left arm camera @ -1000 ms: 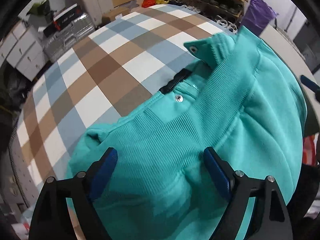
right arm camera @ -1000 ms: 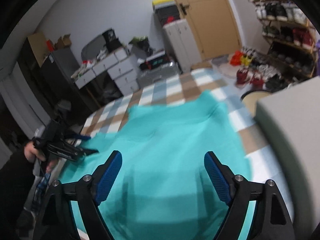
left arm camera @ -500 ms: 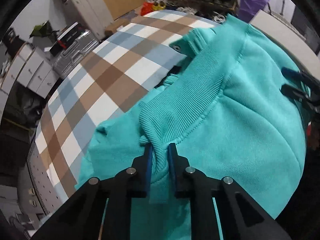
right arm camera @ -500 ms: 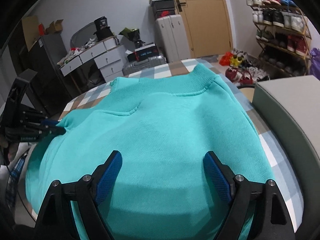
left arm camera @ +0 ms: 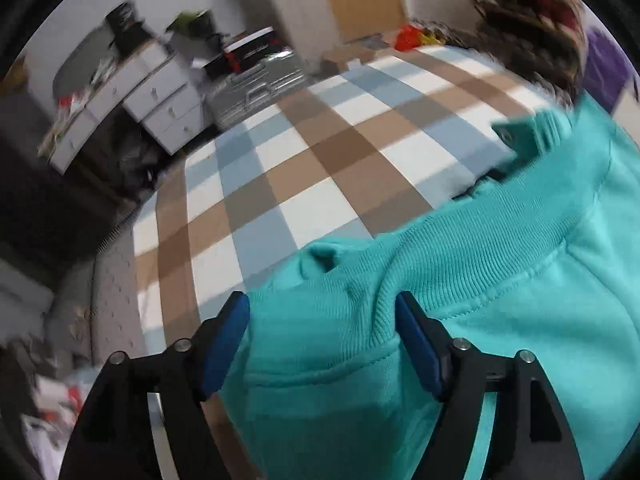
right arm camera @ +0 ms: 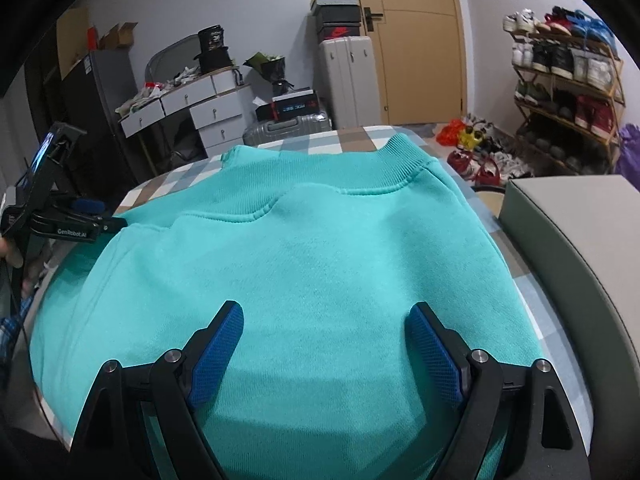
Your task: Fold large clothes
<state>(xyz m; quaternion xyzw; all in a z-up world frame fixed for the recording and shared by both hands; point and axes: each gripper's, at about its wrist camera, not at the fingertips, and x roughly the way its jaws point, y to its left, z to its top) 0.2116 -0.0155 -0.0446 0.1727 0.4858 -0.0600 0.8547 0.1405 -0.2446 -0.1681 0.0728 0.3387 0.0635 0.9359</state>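
Note:
A teal sweatshirt (left arm camera: 500, 280) lies folded on the checked table cover (left arm camera: 320, 140). Its ribbed hem bunches in a small ridge between the jaws of my left gripper (left arm camera: 320, 304). Those jaws are opening; the blue pads stand apart on either side of the ridge and no longer pinch it. In the right wrist view the sweatshirt (right arm camera: 312, 240) spreads flat, ribbed edge at the far side. My right gripper (right arm camera: 326, 314) hovers open above its near part with nothing held. The left gripper (right arm camera: 80, 220) shows at the garment's left edge, in a person's hand.
A grey block (right arm camera: 568, 240) stands along the table's right side. Beyond the table (right arm camera: 360, 136) are a shoe rack (right arm camera: 560, 92), suitcases (right arm camera: 348, 76), white drawers (right arm camera: 180, 104) and a door. The checked cover beyond the sweatshirt is bare.
Half a second ago my left gripper was shut on the ribbed hem; now its jaws have spread and let it go, and its view has swung left. The right gripper has barely moved.

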